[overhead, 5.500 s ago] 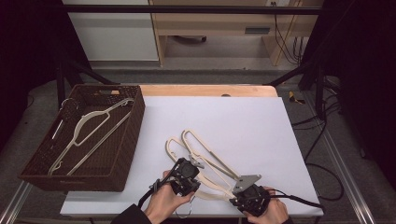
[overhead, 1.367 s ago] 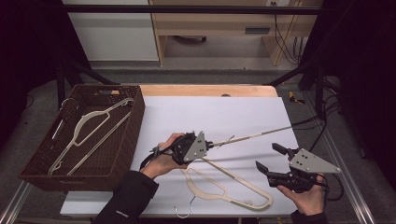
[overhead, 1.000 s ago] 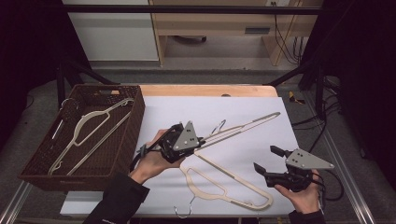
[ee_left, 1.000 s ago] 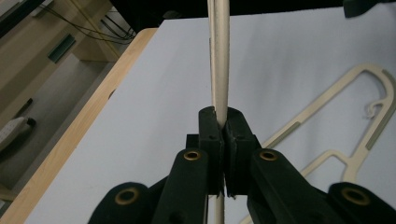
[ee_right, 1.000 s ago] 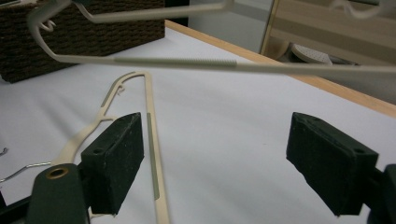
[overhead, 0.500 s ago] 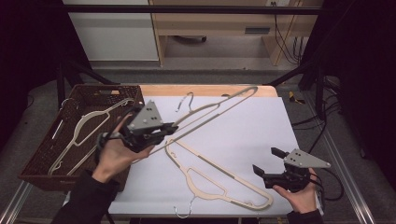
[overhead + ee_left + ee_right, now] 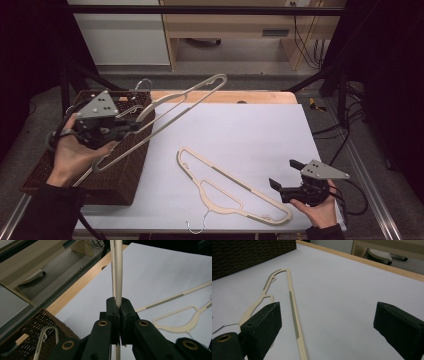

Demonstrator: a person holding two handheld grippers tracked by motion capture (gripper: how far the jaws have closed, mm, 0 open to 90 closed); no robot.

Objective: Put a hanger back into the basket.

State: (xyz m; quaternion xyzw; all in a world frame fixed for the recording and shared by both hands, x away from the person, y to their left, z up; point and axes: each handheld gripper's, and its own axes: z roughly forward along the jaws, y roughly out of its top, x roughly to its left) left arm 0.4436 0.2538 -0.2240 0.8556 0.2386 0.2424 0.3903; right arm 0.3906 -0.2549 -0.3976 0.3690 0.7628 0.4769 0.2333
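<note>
The hanger (image 7: 170, 102), clamped in the left gripper (image 7: 131, 125), has swung from mid-table to above the basket (image 7: 127, 175), ready to drop in, while the right gripper (image 7: 283, 176), jaws just opened and empty, waits by the second hanger (image 7: 235, 186) lying on the table (image 7: 250, 130).

Each black hand-held gripper (image 7: 132, 125) carries a grey triangular plate, cable and brass-coloured pivots.
</note>
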